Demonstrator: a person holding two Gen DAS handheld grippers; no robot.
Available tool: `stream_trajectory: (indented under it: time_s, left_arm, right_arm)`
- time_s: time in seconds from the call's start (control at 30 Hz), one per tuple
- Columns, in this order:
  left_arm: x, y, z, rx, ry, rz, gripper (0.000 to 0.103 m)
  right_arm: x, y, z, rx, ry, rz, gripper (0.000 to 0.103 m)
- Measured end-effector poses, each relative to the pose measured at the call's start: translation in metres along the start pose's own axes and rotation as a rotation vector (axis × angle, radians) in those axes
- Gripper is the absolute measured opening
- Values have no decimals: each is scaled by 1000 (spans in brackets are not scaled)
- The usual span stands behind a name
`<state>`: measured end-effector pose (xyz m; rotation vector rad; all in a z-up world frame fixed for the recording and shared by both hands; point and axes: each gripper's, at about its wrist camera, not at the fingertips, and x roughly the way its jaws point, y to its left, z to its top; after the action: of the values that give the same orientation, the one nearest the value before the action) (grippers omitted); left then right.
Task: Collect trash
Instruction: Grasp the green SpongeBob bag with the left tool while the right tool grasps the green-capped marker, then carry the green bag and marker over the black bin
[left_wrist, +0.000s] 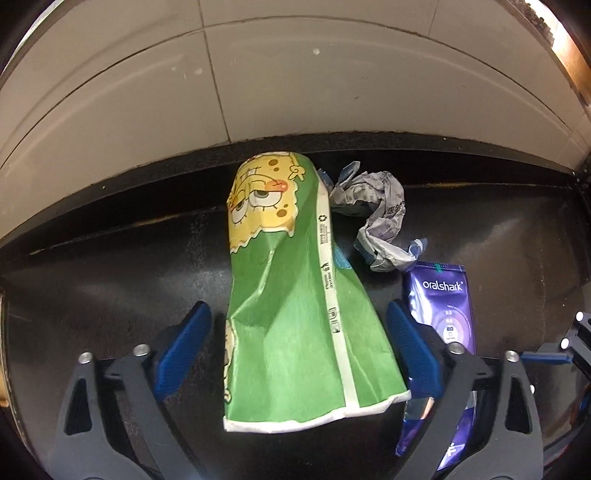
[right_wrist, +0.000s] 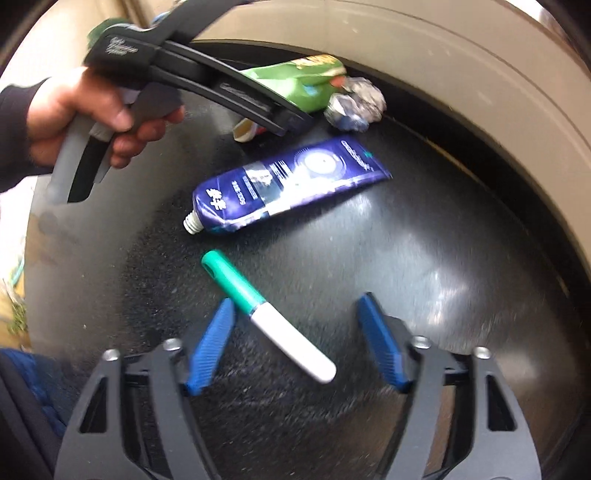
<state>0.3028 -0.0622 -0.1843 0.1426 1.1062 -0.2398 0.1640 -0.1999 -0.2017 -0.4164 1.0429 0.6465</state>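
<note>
- Left gripper (left_wrist: 298, 343) spread wide, blue fingers (left_wrist: 184, 347) flanking the crumpled green paper cup with a yellow cartoon face (left_wrist: 288, 288), neither pad touching it.
- Cup lying on its side on the black speckled tabletop (left_wrist: 110, 280), open rim toward the near side, base toward the far edge.
- Risk at closing: thin paper already creased, likely to collapse or squirt out toward the far side if squeezed off-centre.
- Crumpled grey-white printed wrapper (left_wrist: 376, 218) just beside the cup on its far right; could get nudged off the far edge toward the tiled floor (left_wrist: 295, 74) by a sliding cup.
- Purple squeezed toothpaste tube (left_wrist: 439, 306) just right of the right finger; may get caught or dragged along if the gripper drifts right.
- Right gripper (right_wrist: 293, 339) also wide apart, holding nothing, above the green-and-white marker pen (right_wrist: 266, 314) lying slantwise between its fingers (right_wrist: 210, 347).
- Pen lying at an angle, closer to the left finger; likely to roll or pivot away on the smooth top instead of seating squarely.
- Right-wrist view motion-blurred, so exact height above the pen unclear.
- Left hand (right_wrist: 85, 114) working just beyond the tube; some chance of the two tools colliding over it.
</note>
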Motion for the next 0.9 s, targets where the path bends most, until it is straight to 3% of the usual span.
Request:
stream_trajectory:
  time_s: [0.03, 0.07, 0.1, 0.13, 0.17, 0.4, 0.57, 0.9]
  left_arm:
    - [1, -1, 0, 7, 3, 3, 73]
    - [0, -4, -1, 19, 4, 18, 71]
    - [-1, -6, -1, 29, -4, 20, 65]
    - [-2, -8, -2, 25, -2, 12, 64]
    - [-3, -9, -4, 20, -3, 8, 63]
    - [-39, -15, -28, 9, -40, 9, 60]
    - [-82, -19, -63, -18, -67, 26, 60]
    - [-165, -24, -180, -70, -83, 57, 60]
  right_arm:
    - [-1, 1, 1, -13, -1, 3, 40]
    - [-1, 3, 2, -20, 3, 16, 28]
    - [-1, 4, 2, -20, 7, 29, 24]
    - [-1, 6, 3, -18, 13, 37, 16]
    - [-2, 7, 2, -13, 18, 42, 14]
    - [-18, 30, -8, 54, 19, 50, 14]
    - [-47, 44, -24, 132, -18, 45, 14]
    - [-103, 82, -52, 225, -99, 33, 14]
